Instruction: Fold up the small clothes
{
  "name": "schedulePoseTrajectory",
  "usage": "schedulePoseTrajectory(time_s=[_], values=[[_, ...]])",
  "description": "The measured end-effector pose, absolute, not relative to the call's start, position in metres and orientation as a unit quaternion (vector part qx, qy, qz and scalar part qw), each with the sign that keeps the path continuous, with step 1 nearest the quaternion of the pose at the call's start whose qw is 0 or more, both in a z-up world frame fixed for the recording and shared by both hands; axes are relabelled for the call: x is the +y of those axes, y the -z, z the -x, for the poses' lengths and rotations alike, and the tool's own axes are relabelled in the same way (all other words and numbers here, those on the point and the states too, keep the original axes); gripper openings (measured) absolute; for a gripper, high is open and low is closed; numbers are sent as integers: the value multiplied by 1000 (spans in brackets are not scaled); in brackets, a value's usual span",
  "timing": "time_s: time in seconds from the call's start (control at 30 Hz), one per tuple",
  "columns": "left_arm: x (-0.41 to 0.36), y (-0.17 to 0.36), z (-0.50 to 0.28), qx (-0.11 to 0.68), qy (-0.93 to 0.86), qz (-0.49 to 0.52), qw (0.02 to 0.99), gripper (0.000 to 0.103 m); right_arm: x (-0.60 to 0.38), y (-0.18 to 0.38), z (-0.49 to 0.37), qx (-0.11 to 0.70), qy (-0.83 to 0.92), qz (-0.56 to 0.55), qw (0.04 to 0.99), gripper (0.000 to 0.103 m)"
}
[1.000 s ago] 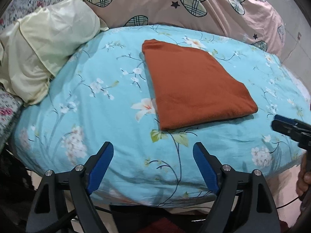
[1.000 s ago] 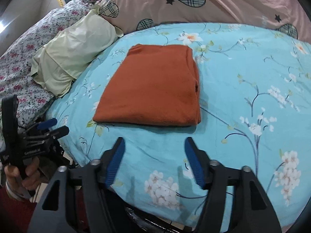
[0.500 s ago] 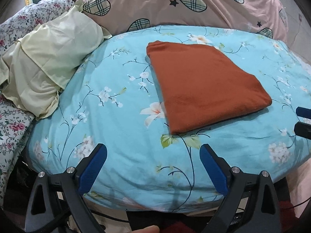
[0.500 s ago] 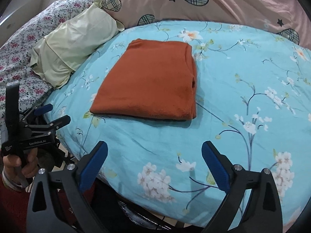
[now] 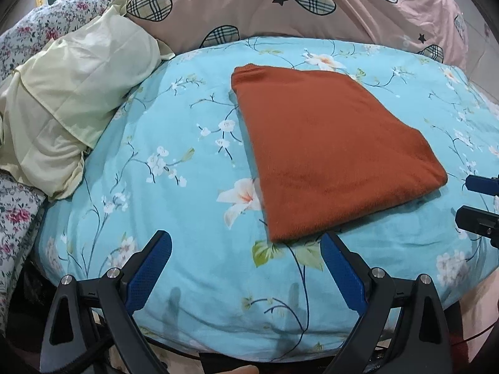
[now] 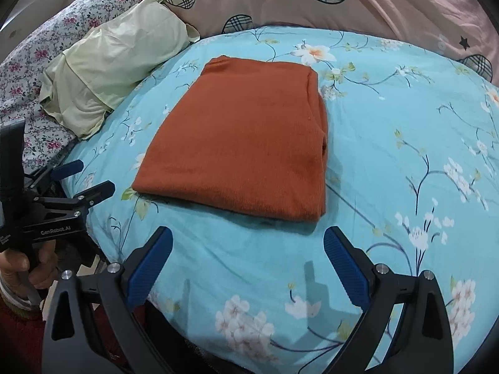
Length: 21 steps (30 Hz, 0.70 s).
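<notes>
Blue-padded fingers of the left gripper and the right gripper are spread wide, holding nothing, both at the near edge of the bed. Just beyond lies the folded orange garment, flat on the flowered sheet.

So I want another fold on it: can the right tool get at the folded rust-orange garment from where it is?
Probably yes. The right tool is open, just short of the folded rust-orange garment's near edge, with only bare floral blue bedsheet between them.
</notes>
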State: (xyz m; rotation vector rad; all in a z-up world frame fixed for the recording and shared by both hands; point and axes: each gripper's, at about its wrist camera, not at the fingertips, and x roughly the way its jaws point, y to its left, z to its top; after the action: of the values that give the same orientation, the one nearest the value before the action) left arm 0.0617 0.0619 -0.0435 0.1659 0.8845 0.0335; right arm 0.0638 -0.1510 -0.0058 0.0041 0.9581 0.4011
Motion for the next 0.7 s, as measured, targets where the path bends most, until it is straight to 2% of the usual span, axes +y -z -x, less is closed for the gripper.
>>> schedulePoseTrajectory(time_s=[0.37, 0.7], values=[[60, 13, -67, 397, -27, -92, 913, 99, -145, -26, -78, 430, -191, 50, 881, 101], [59, 12, -69, 394, -34, -98, 913, 99, -142, -31, -82, 424, -194, 61, 883, 102]])
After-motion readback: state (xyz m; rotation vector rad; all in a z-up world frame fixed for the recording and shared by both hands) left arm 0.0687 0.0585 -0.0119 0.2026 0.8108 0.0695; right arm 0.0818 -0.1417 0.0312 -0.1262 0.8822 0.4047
